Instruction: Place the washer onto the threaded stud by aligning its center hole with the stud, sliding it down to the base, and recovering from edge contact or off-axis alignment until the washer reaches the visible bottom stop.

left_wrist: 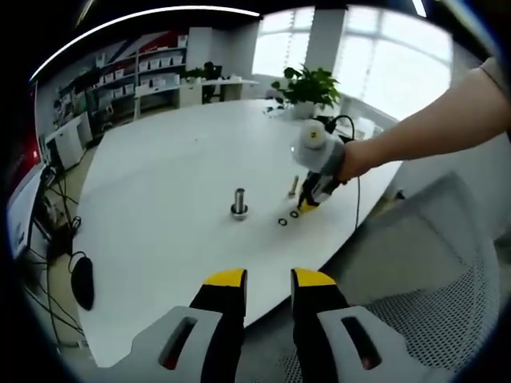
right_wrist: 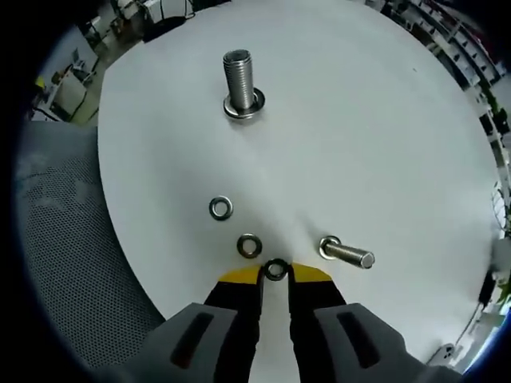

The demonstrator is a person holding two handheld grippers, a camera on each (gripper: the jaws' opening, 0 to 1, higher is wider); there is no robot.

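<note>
Where the right gripper view looks down on the white table (right_wrist: 383, 120), the right gripper (right_wrist: 275, 273) sits low near the table's edge, its yellow-tipped jaws nearly closed with a small dark washer (right_wrist: 275, 270) caught between the tips. Whether the washer is lifted or resting on the surface cannot be told. Just beyond the tips lies a second washer (right_wrist: 249, 245), and a third washer (right_wrist: 221, 208) a little farther toward the table's middle. A loose bolt (right_wrist: 346, 253) lies on its side near the same edge, beside the gripper's tips. The threaded stud (right_wrist: 240, 81) stands upright well apart, toward the middle of the table, a wide washer-like base ring around its foot.

Left gripper view: left gripper (left_wrist: 268, 278) hangs off the table's near edge, jaws slightly parted, nothing between them. A person's hand (left_wrist: 351, 159) holds the right gripper at the table's far-side edge. Potted plant (left_wrist: 307, 88) at the far edge.
</note>
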